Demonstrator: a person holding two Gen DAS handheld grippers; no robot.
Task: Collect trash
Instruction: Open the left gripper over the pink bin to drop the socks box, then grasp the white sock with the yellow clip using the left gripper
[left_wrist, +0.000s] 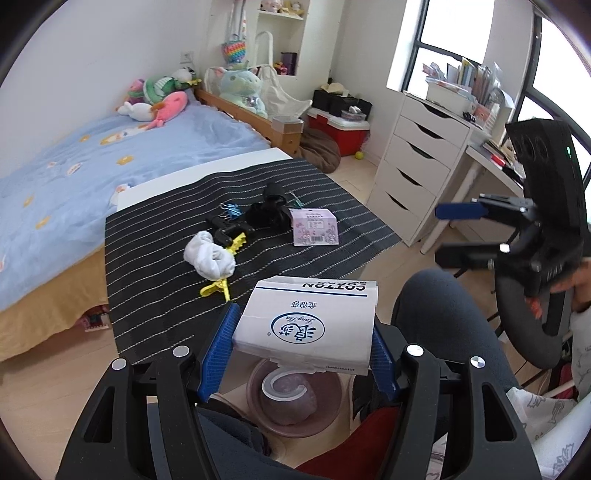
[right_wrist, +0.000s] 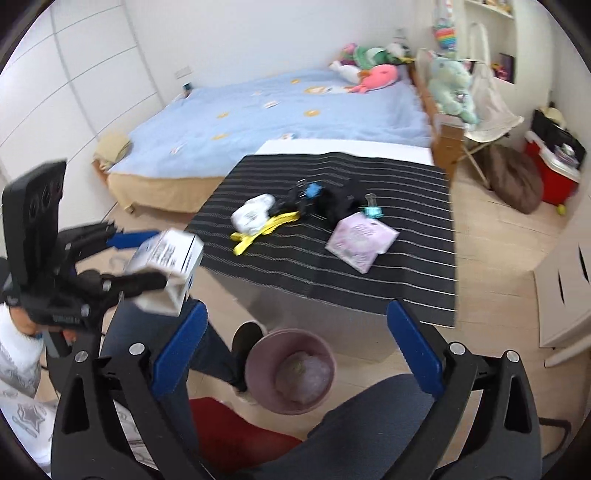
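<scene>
- Above the pink bin (left_wrist: 291, 402) on the floor, just in front of the table (left_wrist: 192, 295), the white sock box (left_wrist: 306, 325) is held by the left gripper (left_wrist: 299, 354).
- The box looks like light, thin cardboard, probably empty; it can crush easily, so the two long sides are the good place to hold it.
- The blue pads (left_wrist: 218, 350) press on these two sides, about half open.
- The right gripper (right_wrist: 295, 350) stands wide and holds nothing; below it is the same bin.
- A pink box (right_wrist: 360, 238) and a white wad (right_wrist: 253, 214) remain on the table.
</scene>
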